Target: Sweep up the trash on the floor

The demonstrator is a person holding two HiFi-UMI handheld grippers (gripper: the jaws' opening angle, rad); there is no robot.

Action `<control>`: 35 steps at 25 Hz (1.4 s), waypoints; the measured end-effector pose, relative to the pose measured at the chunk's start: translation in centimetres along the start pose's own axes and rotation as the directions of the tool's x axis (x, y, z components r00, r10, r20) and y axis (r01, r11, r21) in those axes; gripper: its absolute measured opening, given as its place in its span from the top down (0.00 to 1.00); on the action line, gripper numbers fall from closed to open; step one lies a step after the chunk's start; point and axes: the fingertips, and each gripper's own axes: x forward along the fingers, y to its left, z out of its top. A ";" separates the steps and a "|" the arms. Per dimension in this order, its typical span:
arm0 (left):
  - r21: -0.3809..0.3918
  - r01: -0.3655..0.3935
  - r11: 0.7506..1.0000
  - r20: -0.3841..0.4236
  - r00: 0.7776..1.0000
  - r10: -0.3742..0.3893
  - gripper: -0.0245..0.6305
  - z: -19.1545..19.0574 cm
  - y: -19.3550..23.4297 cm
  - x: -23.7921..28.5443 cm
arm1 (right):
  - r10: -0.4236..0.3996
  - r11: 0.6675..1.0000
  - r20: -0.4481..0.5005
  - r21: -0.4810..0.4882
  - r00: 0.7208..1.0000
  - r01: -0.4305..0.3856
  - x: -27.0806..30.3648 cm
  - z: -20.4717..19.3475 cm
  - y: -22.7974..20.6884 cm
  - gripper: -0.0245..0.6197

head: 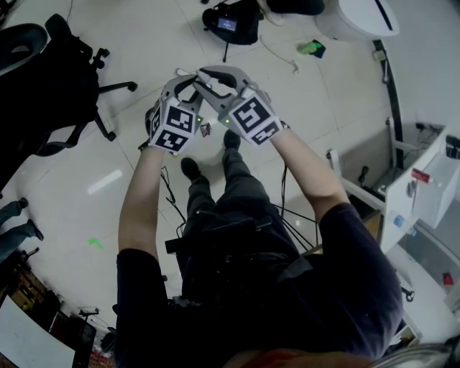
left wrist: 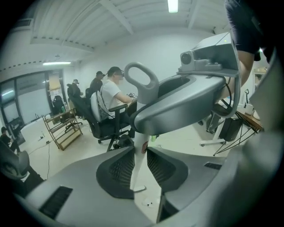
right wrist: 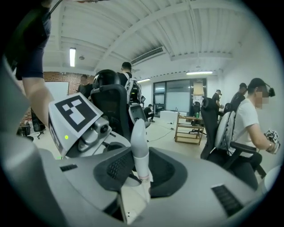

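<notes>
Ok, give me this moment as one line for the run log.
left claw: shut on slim white pole | right claw: shut on white tapered handle | both: side by side above pale glossy floor

I was looking into an open-plan office, the sort a technical team shares. A black mesh-backed swivel chair on castors (head: 50, 79) stood on the pale glossy floor (head: 86, 208), and more chairs of the same kind stood further off in the room. A seated person in a white shirt and dark cap (left wrist: 111, 95) sat in one of them, with others sitting behind. Overhead ran a white ribbed ceiling (right wrist: 146, 26) with long strip lights (left wrist: 172, 5). A glass-walled partition (right wrist: 177, 99) closed off the far end. A whiteboard (right wrist: 55, 91) hung on a red brick wall (right wrist: 42, 76), and a low open wooden shelf rack (left wrist: 62, 128) stood out on the floor.
</notes>
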 end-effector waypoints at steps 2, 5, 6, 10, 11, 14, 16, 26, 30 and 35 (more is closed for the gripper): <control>-0.039 -0.022 0.999 0.001 1.000 0.022 0.82 -0.5 0.5 0.0 | -0.002 1.000 -0.007 -0.008 1.000 0.002 0.6 -0.1 0.3 0.78; -0.083 -0.012 0.996 -0.002 1.000 0.012 0.82 -1.4 0.5 -0.3 | 0.008 1.000 -0.015 -0.007 1.000 -0.009 0.9 -0.4 1.1 0.78; -0.086 0.001 0.996 -0.006 1.000 -0.002 0.82 -1.7 0.2 -0.6 | 0.017 1.000 -0.020 -0.008 1.000 -0.017 0.9 -0.6 1.6 0.78; -0.111 0.040 0.993 -0.025 0.999 -0.043 0.82 -3.3 -0.8 -1.8 | 0.060 0.998 -0.040 -0.010 0.997 -0.061 0.8 -1.2 3.9 0.77; -0.126 0.043 0.991 -0.026 0.999 -0.047 0.82 -3.7 -0.9 -2.3 | 0.072 0.997 -0.045 -0.008 0.996 -0.073 0.9 -1.3 4.5 0.77; -0.164 0.061 0.985 -0.027 0.997 -0.066 0.82 -4.8 -1.6 -3.6 | 0.112 0.994 -0.058 0.003 0.992 -0.112 0.8 -1.5 6.4 0.76; -0.166 0.077 0.983 -0.032 0.996 -0.084 0.82 -5.5 -2.2 -4.5 | 0.132 0.991 -0.065 0.011 0.989 -0.132 0.6 -1.6 7.7 0.76; -0.232 0.106 0.967 -0.025 0.993 -0.115 0.82 -8.8 -5.2 -8.5 | 0.158 0.987 -0.081 0.055 0.984 -0.154 -0.4 -2.6 13.6 0.75; -0.246 0.100 0.964 -0.017 0.994 -0.108 0.82 -9.3 -6.2 -9.8 | 0.139 0.985 -0.067 0.109 0.988 -0.131 -0.9 -2.5 14.9 0.74; -0.241 0.090 0.966 -0.026 0.995 -0.099 0.82 -10.6 -7.1 -11.8 | 0.150 0.982 -0.065 0.122 0.987 -0.141 -1.1 -2.3 17.4 0.74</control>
